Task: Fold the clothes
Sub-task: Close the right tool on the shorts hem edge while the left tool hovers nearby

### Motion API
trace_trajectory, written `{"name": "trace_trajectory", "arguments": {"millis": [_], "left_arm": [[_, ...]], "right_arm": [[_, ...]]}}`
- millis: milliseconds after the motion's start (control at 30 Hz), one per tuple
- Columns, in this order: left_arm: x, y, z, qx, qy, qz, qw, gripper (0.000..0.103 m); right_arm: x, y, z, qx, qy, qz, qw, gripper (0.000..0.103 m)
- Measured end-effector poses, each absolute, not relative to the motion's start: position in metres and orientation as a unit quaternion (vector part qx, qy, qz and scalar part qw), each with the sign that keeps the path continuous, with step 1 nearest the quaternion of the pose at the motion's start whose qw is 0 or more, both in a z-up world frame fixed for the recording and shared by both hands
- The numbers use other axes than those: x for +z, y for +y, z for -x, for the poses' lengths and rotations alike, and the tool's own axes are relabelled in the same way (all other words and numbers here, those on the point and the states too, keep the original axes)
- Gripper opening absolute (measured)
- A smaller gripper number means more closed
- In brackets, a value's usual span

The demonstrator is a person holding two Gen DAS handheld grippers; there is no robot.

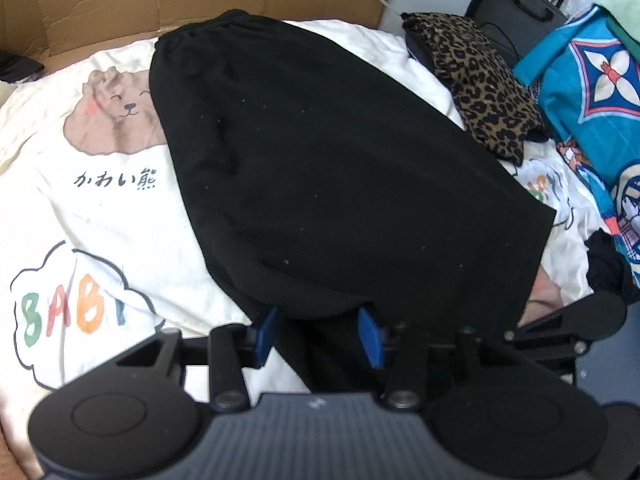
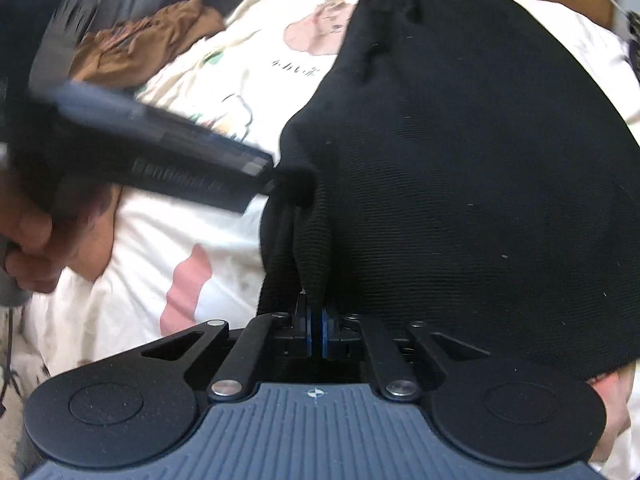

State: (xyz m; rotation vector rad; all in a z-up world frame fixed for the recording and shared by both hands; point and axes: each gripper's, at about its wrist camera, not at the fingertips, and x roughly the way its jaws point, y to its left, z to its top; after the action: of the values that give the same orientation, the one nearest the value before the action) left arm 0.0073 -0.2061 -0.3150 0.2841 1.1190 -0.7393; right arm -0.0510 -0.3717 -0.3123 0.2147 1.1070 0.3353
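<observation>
One black garment spread on the cream printed bedsheet, one leopard-print cloth beside it, one brown cloth further off, right gripper angled down, clenched on the garment's near hem, left gripper angled down, blue fingers apart, hem draped over the tips, not pinched.

Black knit garment spread on cream cartoon-bear bedsheet, its near edge over the left hand-held gripper with blue pads apart, folded leopard-print cloth beside it
</observation>
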Motion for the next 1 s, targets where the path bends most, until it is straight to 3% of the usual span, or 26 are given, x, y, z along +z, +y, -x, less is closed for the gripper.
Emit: {"name": "trace_trajectory", "arguments": {"millis": [733, 1000], "left_arm": [[-0.338, -0.210, -0.010, -0.293, 0.501, -0.184, 0.793, 0.049], [-0.331, -0.179, -0.015, -0.254, 0.513, -0.166, 0.803, 0.021]], "right_arm": [[-0.294, -0.401, 0.059, 0.129, 0.499, -0.145, 0.844, 0.002], [-0.298, -0.401, 0.060, 0.126, 0.499, -0.147, 0.845, 0.002]]}}
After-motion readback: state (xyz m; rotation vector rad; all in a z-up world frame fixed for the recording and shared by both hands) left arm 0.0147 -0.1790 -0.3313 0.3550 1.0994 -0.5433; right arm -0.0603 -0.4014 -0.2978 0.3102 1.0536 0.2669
